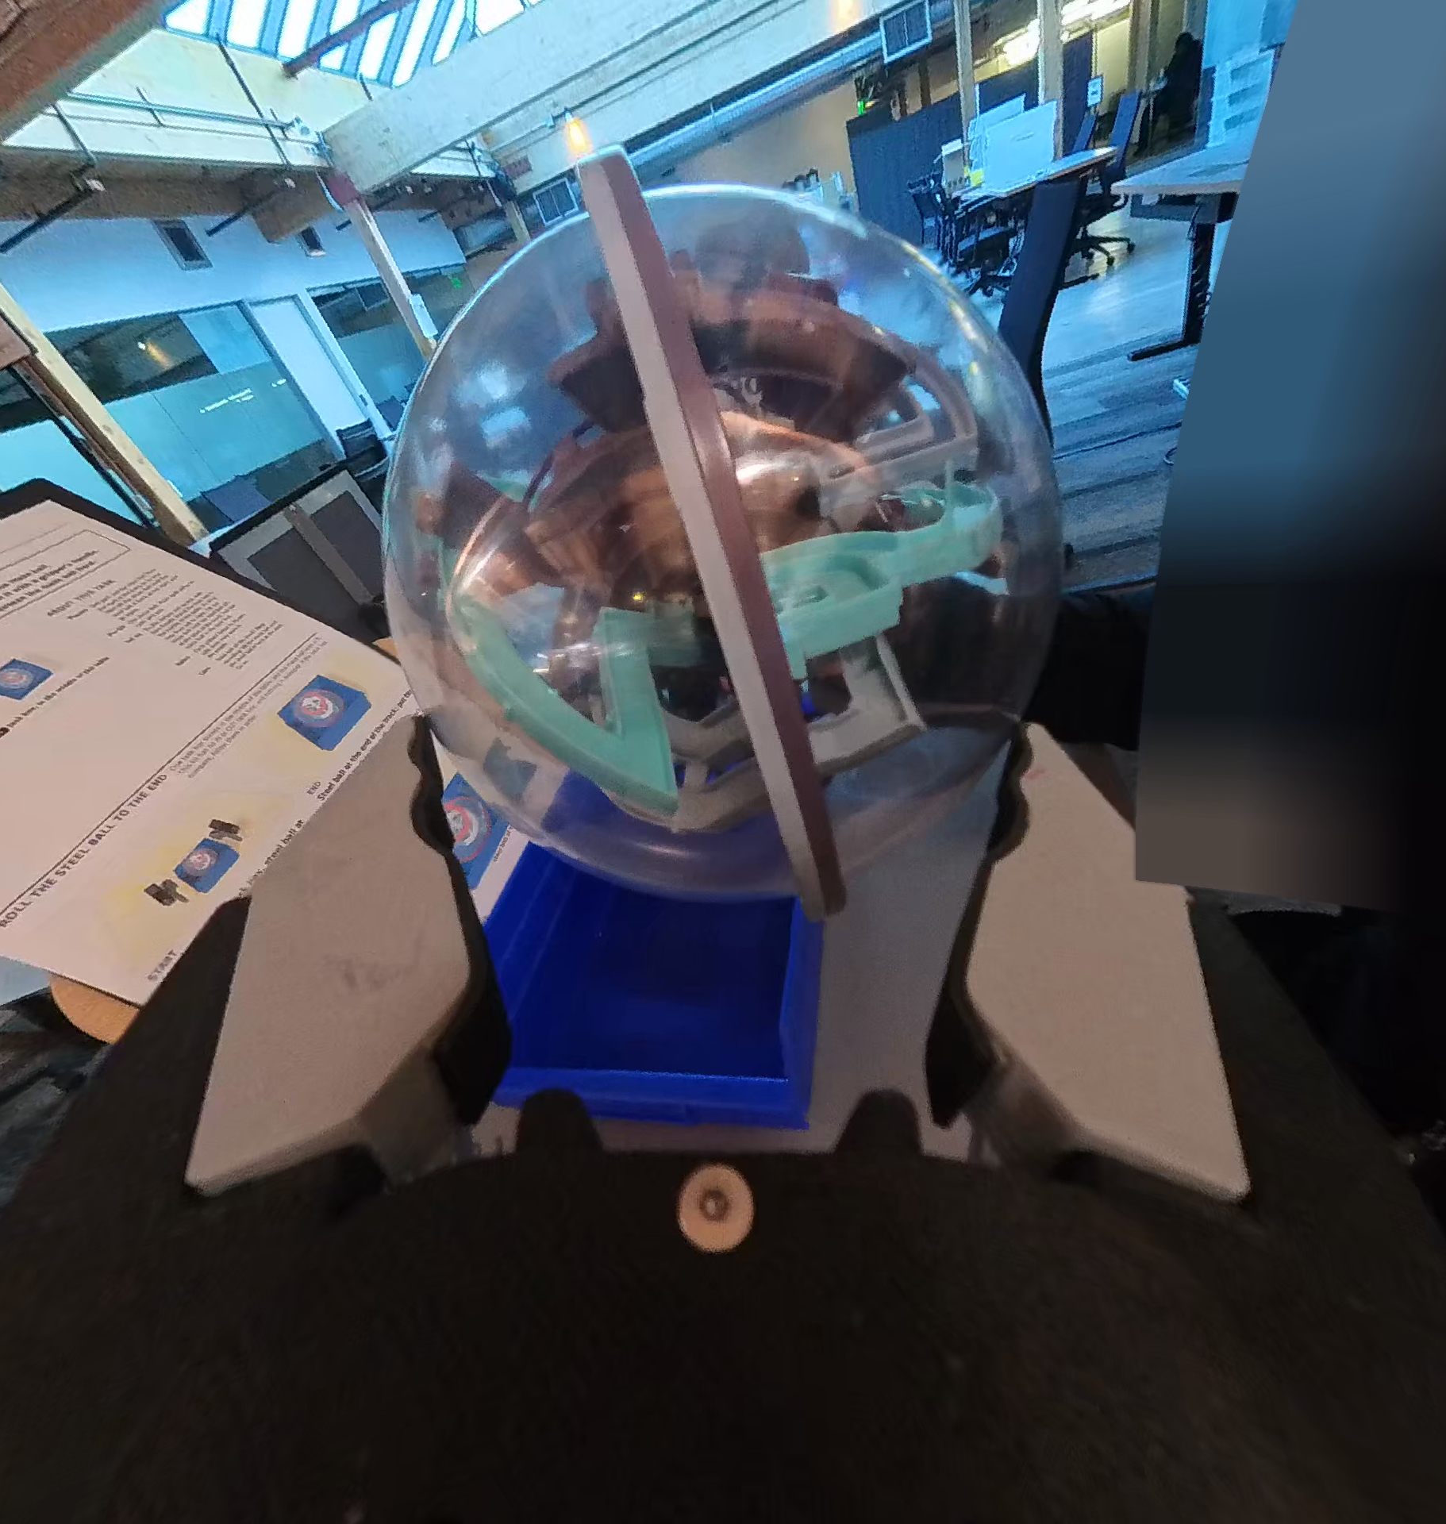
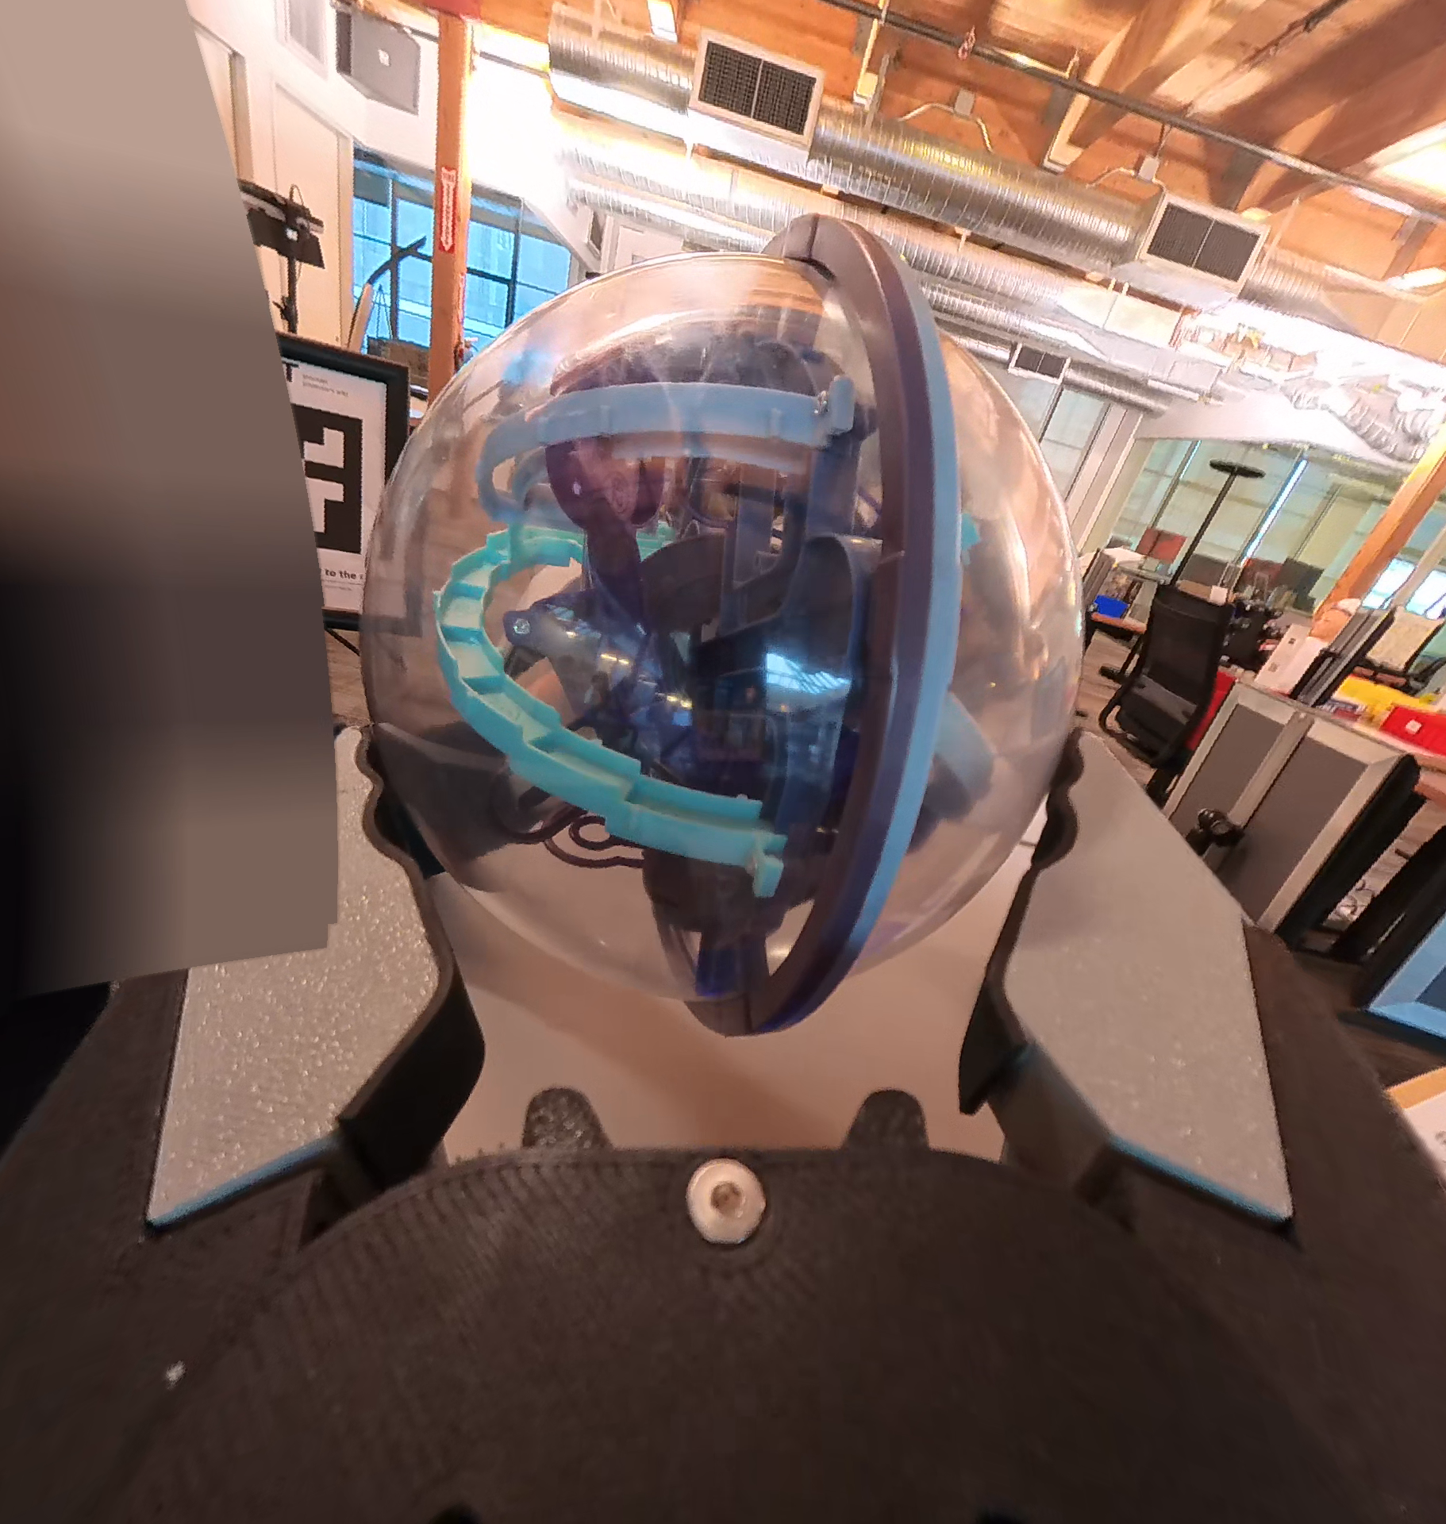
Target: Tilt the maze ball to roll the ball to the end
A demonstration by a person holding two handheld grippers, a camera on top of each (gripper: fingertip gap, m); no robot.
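1. Clear plastic maze ball [image 1: 720, 536] with teal inner tracks is sitting raised above a blue open box [image 1: 645, 1006].
2. Left gripper [image 1: 720, 742] is pinching the sphere, pads pressing its sides.
3. Right gripper [image 2: 720, 767] is likewise clamping the maze ball [image 2: 720, 627].

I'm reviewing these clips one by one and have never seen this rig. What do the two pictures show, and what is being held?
No robot arm here: a person holds two hand grippers, each with a camera looking along its two fingers. The left gripper and right gripper each show the same clear plastic maze ball, ringed by a rim, with teal and dark tracks inside, its sides against both black scalloped pads. Below it, in the left view, sit an open blue box and a printed instruction sheet. I can't pick out the small steel ball.
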